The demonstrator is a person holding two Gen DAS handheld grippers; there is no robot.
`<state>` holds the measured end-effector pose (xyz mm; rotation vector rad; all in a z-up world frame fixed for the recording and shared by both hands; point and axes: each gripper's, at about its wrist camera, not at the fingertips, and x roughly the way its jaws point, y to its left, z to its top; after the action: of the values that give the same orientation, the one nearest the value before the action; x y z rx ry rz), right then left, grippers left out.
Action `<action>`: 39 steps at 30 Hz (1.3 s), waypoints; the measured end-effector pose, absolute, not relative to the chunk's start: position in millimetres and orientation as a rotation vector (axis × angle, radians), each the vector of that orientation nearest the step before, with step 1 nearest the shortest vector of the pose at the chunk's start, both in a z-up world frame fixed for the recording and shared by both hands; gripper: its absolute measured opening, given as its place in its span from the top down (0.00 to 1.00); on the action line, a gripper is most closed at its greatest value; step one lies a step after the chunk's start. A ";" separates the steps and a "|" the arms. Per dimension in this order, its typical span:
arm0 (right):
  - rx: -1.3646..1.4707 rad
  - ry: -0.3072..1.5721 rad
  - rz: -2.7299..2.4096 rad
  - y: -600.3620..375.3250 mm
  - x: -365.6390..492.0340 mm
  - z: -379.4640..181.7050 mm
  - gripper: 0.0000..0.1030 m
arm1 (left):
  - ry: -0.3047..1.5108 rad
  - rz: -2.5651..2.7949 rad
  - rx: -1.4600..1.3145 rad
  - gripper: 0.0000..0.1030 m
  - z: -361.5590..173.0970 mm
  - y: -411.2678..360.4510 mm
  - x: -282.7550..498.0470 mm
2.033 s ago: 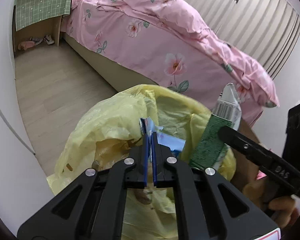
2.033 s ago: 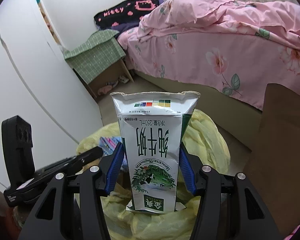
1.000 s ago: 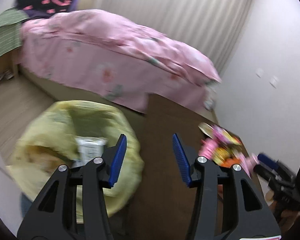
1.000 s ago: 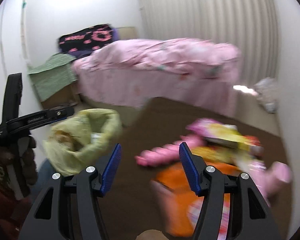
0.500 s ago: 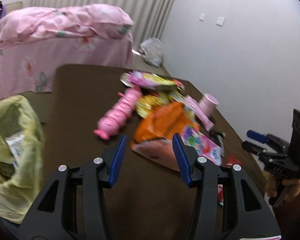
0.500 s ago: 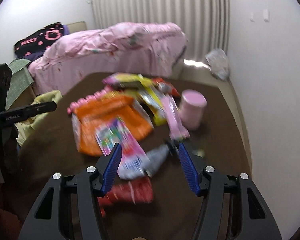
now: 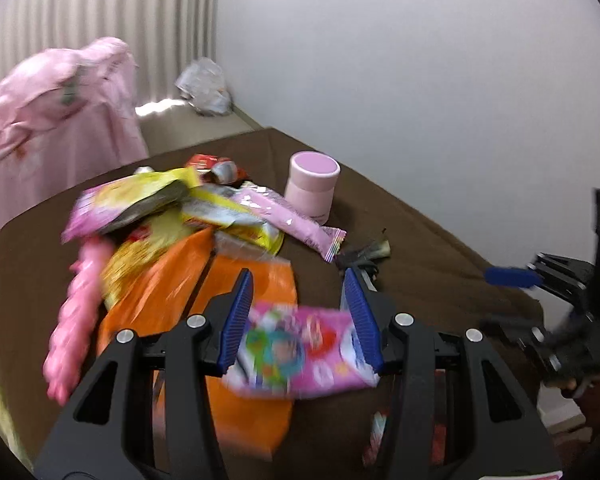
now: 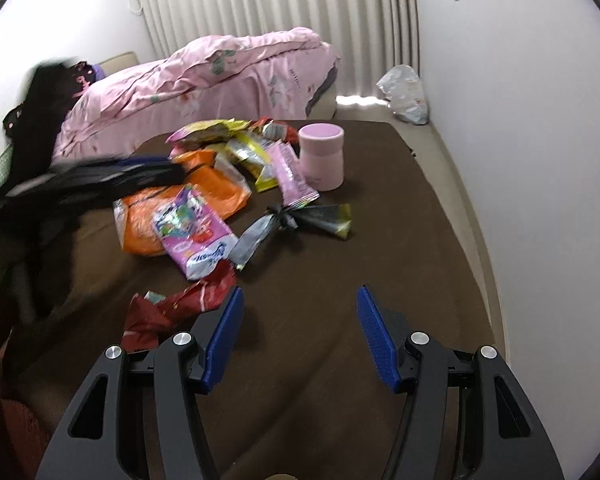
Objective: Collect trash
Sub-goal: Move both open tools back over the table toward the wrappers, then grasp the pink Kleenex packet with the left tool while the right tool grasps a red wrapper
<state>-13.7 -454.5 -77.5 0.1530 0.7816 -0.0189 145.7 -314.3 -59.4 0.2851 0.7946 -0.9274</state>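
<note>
Left tongs (image 7: 298, 316) and right tongs (image 8: 300, 334) both gape wide, empty; glossy crinkled pink packet (image 7: 300, 356) at twelve o'clock on brown cloth worktop (image 8: 380, 240)

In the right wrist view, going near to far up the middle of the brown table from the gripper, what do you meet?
right gripper → red wrapper → pink cartoon packet → orange bag → yellow snack bag, then the pink-covered bed beyond the table.
</note>
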 end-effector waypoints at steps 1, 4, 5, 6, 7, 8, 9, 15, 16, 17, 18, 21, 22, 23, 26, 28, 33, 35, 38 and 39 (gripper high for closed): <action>0.164 0.784 -0.016 -454.9 -15.0 -78.7 0.46 | 0.821 -0.942 0.297 0.56 -64.4 -321.1 152.6; 0.199 0.784 0.007 -455.6 -18.4 -79.2 0.46 | 0.961 -0.976 0.351 0.56 -86.5 -333.7 165.7; 0.207 0.782 0.016 -455.1 -20.0 -78.9 0.46 | 0.980 -0.982 0.355 0.56 -89.4 -331.4 163.9; 0.220 0.783 0.034 -454.0 -21.9 -79.3 0.46 | 0.999 -0.995 0.351 0.56 -92.1 -325.1 159.3; 0.227 0.784 0.043 -453.2 -21.8 -79.5 0.46 | 1.010 -1.009 0.341 0.56 -92.9 -317.4 154.5; 0.247 0.790 0.064 -449.6 -22.0 -80.9 0.46 | 1.019 -1.019 0.330 0.56 -93.7 -310.1 150.9; 0.261 0.795 0.080 -447.6 -21.6 -81.9 0.46 | 1.026 -1.023 0.318 0.56 -93.9 -299.8 145.0; 0.199 0.817 0.155 -410.7 -20.0 -83.6 0.46 | 1.034 -0.957 0.299 0.56 -93.5 -242.5 105.4; 0.172 0.818 0.159 -404.4 -20.4 -82.3 0.46 | 1.032 -0.951 0.299 0.56 -93.2 -237.8 101.3; 0.163 0.817 0.166 -401.5 -21.5 -80.9 0.46 | 1.029 -0.942 0.301 0.56 -91.8 -230.2 95.6; 0.165 0.814 0.177 -397.8 -22.4 -78.7 0.46 | 1.027 -0.932 0.298 0.56 -90.2 -223.6 91.7; 0.207 0.802 0.243 -385.9 -25.2 -73.7 0.46 | 1.023 -0.904 0.249 0.56 -84.1 -207.2 86.2; 0.196 0.807 0.269 -377.1 -24.7 -74.6 0.46 | 1.020 -0.889 0.228 0.56 -81.6 -201.0 86.9; 0.177 0.814 0.276 -371.2 -22.9 -76.0 0.46 | 1.011 -0.867 0.196 0.56 -77.8 -194.0 87.4; 0.083 0.858 0.260 -350.2 -14.6 -88.9 0.46 | 0.979 -0.814 0.098 0.56 -65.2 -180.0 93.1; 0.054 0.893 0.237 -347.9 -11.0 -96.7 0.55 | 0.967 -0.806 0.082 0.56 -59.5 -175.7 94.5; -0.053 0.917 0.085 -367.4 -16.8 -102.3 0.57 | 0.982 -0.830 0.091 0.56 -60.1 -186.5 93.5; -0.075 0.915 0.017 -380.8 -21.9 -101.0 0.57 | 0.993 -0.848 0.103 0.56 -64.4 -199.5 92.0; -0.056 0.884 -0.031 -400.2 -30.7 -92.8 0.57 | 0.974 -0.863 0.161 0.56 -61.7 -207.4 80.8; -0.035 0.872 -0.021 -405.3 -30.9 -90.5 0.57 | 0.958 -0.861 0.170 0.56 -57.7 -205.6 78.6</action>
<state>-30.9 -405.3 -90.5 -0.0348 0.8716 -0.0211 78.6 -205.6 -57.7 0.1703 0.9579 -0.8607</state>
